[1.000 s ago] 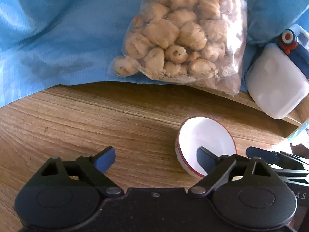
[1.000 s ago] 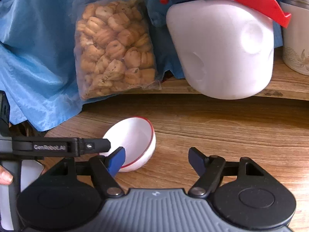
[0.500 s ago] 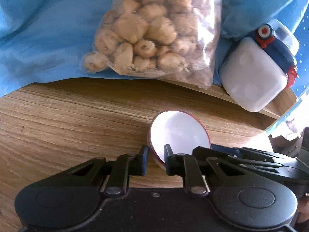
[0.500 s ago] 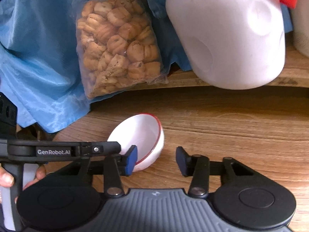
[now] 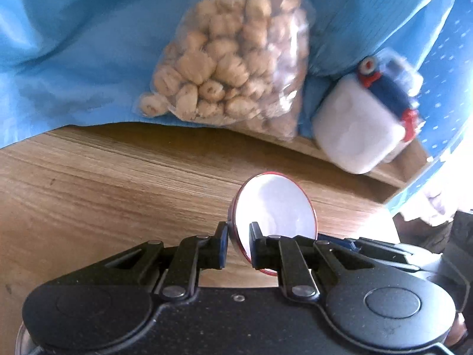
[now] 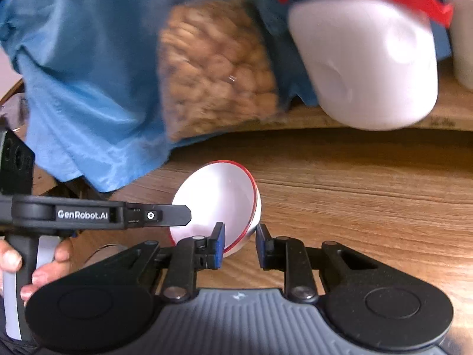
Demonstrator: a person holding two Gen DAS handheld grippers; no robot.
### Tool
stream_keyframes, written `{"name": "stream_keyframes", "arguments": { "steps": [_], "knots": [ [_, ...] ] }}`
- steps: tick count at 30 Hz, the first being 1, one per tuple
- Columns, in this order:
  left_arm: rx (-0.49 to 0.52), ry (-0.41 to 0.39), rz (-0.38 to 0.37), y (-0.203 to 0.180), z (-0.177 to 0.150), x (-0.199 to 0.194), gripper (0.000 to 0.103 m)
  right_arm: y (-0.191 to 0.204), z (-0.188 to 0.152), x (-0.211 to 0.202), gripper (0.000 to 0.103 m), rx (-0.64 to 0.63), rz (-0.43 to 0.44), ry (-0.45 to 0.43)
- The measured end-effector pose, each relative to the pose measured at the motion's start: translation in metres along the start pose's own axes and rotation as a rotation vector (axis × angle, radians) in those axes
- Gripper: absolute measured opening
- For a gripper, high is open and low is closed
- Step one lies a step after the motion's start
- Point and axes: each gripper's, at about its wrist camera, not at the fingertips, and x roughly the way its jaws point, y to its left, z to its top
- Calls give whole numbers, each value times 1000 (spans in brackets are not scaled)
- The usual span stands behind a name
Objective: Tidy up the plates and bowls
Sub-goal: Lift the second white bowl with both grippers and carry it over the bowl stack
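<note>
Lettering "GenRobot.AI" on left gripper (image 6: 177,216)

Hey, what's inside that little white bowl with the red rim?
The white bowl looks empty: plain white interior, tipped on edge. The left hand-held gripper pinches its rim, with one finger inside. The right hand-held gripper straddles another rim section, which its finger partly hides.

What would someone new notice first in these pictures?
Probably the small white bowl with a red rim, tilted on edge over the wooden table, with both tongs, left and right, closed on its rim. Behind it, a clear bag of biscuits leans on blue cloth.
</note>
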Motion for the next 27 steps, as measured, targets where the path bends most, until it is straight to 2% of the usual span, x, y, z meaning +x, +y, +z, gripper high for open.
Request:
{"name": "stream_keyframes", "arguments": {
  "steps": [4,8,11,18,27],
  "knots": [
    [42,-44,-35,-18,-12,-29,15,9,-8,-30,25,7,14,-41],
    [90,-55,-50,-34,-34,-57,16,14,-21,-65,27,1,6,-87],
    [108,-52,-67,-43,-48,-67,17,18,-31,-81,27,-7,-15,-87],
    [120,-28,-106,-50,-75,-77,17,28,-58,-111,31,-16,-51,-85],
    [120,10,-130,-46,-96,-80,17,35,-79,-126,31,-13,-70,-50]
  ]
}}
